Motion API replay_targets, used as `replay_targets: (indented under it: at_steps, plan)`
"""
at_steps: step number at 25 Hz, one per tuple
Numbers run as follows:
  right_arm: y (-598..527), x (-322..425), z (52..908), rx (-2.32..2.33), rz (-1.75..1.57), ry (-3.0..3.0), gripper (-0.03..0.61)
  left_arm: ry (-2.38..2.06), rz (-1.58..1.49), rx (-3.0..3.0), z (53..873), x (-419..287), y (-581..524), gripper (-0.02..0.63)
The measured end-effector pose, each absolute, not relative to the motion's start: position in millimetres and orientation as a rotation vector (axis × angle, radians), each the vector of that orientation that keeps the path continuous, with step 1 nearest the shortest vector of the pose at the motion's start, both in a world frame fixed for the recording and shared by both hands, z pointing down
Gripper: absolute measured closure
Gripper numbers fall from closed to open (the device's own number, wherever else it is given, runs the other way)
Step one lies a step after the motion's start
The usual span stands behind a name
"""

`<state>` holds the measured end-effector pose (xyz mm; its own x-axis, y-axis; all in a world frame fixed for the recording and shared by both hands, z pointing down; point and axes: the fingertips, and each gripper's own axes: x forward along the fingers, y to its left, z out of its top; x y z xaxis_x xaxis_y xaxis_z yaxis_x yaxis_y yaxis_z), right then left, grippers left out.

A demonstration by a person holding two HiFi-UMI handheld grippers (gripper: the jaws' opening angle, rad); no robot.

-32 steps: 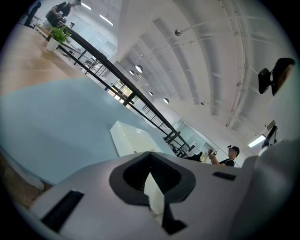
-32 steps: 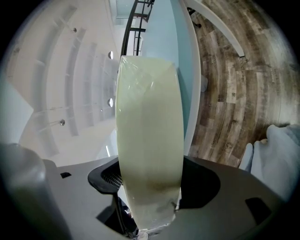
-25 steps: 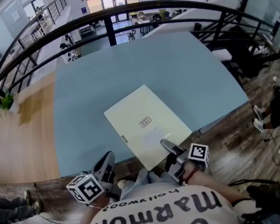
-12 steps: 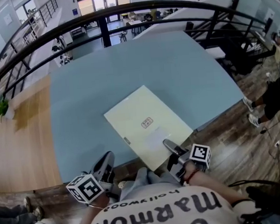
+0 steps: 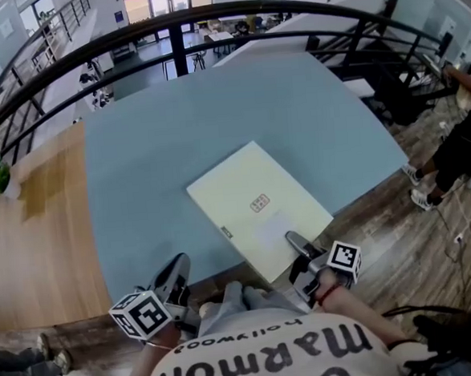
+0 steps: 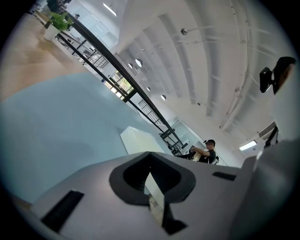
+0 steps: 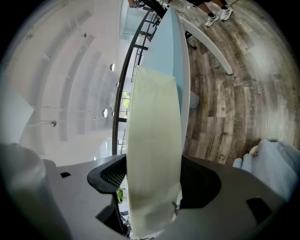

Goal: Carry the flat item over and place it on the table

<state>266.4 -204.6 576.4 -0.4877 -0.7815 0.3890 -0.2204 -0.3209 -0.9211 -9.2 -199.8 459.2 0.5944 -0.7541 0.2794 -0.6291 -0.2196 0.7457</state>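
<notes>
Edging slightly rightward over the blue table [image 5: 161, 156] since the earlier frame: flat cream item [image 5: 252, 194], lying flat with its near corner overhanging the front edge. Straddling that corner with jaws standing wide apart: right gripper [image 5: 296, 245]. Hovering off the table's edge, jaws resting together on nothing: left gripper [image 5: 175, 272].
</notes>
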Motion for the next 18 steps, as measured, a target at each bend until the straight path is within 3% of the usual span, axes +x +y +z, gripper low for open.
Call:
replay_targets:
  at_steps: [18]
  plan:
    - [-204, 263, 576, -1.490, -1.778, 1.562, 0.219, -1.004, -0.132, 2.005, 446, -67, -221, 0.611]
